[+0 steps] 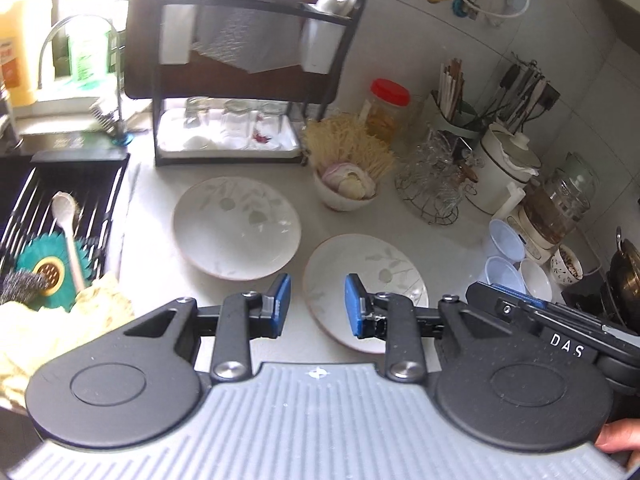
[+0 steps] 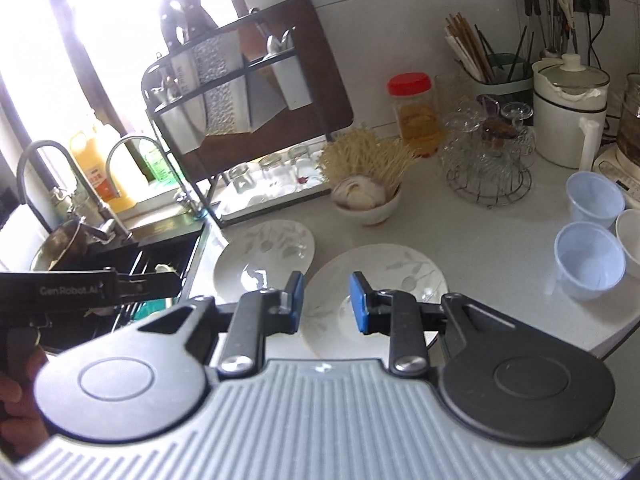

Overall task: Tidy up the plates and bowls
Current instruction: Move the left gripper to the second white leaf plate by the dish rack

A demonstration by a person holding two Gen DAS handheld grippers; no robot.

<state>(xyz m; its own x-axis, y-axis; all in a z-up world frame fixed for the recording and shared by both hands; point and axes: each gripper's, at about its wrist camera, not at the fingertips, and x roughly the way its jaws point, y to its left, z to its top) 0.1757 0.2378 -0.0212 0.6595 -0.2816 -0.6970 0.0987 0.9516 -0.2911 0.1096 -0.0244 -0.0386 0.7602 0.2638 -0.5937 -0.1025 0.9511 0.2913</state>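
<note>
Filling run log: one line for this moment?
left tool: open, empty | right tool: open, empty | two plates: on counter, apart, unstacked

I see two glossy ceramic plates (image 1: 236, 228) (image 1: 364, 280) with faint leaf prints on a smooth pale counter (image 2: 480, 240). My grippers (image 1: 316, 304) (image 2: 326, 302) look like matt black plastic with blue rubbery pads (image 1: 282, 294). The wire basket (image 2: 488, 184) is bare metal, holding clear glasses. The cups (image 2: 588, 260) seem translucent plastic.
</note>
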